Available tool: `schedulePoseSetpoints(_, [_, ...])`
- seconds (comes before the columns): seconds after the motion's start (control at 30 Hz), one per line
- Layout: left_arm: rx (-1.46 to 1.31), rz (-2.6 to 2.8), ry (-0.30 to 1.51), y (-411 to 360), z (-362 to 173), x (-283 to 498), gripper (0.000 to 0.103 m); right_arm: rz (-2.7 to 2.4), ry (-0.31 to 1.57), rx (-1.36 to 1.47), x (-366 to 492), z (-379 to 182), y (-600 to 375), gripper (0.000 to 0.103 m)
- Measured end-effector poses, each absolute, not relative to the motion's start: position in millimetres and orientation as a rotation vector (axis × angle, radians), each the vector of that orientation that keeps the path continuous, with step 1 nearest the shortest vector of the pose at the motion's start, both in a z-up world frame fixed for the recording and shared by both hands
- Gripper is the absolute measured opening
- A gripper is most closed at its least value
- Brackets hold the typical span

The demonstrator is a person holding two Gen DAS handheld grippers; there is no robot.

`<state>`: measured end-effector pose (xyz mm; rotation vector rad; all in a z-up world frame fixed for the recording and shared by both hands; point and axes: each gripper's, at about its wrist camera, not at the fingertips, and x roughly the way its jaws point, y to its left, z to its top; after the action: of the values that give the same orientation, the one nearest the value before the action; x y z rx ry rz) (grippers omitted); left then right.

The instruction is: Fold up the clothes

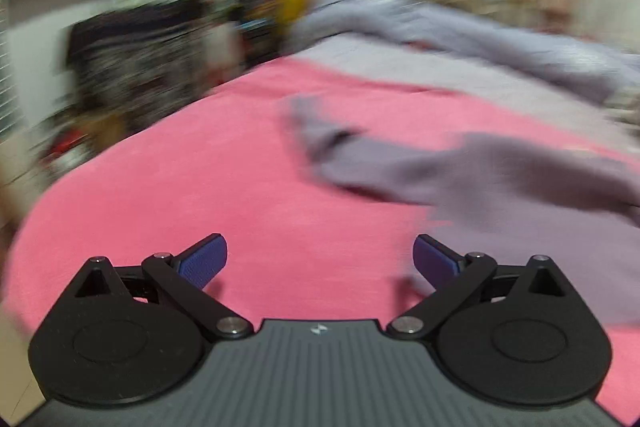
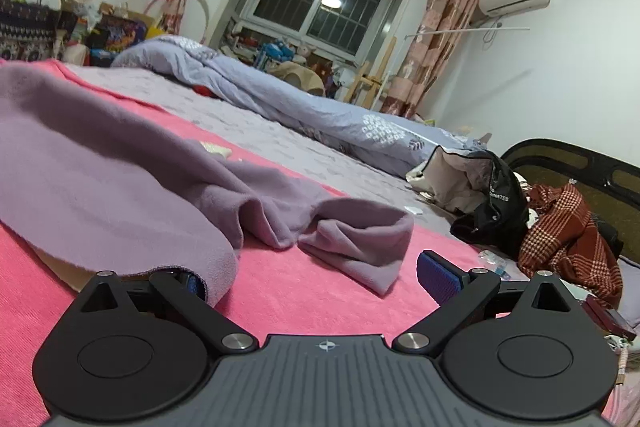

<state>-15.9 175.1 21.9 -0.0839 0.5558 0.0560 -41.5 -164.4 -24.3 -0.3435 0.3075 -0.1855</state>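
Bedroom, bed [image 2: 280,155] w/ pink blanket [image 1: 200,195] as work surface. Purple fleece top [image 2: 100,167] lies unfolded on the blanket, sleeve [image 2: 360,247] bunched. My left gripper [image 1: 320,259]: fingers apart, empty, just beside the fabric. My right gripper [image 2: 312,275]: fingers apart, hem draped over one. Risk: closing now may catch blanket w/ the fleece, dragging both.
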Motion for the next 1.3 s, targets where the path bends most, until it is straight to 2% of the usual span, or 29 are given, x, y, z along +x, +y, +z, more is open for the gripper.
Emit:
schedulePoseSetpoints(0.23, [0.071, -0.575, 0.499, 38, 32, -10, 0.102, -0.163, 0.314, -0.265, -45, -19, -174, 0.100])
schedulePoseSetpoints(0.47, [0.250, -0.652, 0.549, -40, 8, 3, 0.101, -0.148, 0.313, -0.249, -48, -18, -174, 0.100])
schedulePoseSetpoints(0.87, [0.167, -0.340, 0.579, -3, -2, 28, 0.101, -0.150, 0.320, -0.236, -48, -22, -173, 0.100])
schedulePoseSetpoints(1.03, [0.258, -0.157, 0.542, 17, -5, 34, 0.101, -0.174, 0.305, -0.267, -48, -22, -171, 0.100])
schedulePoseSetpoints(1.3, [0.207, 0.238, 0.581, 108, -9, 42, 0.101, -0.159, 0.335, -0.256, -46, -24, -171, 0.098])
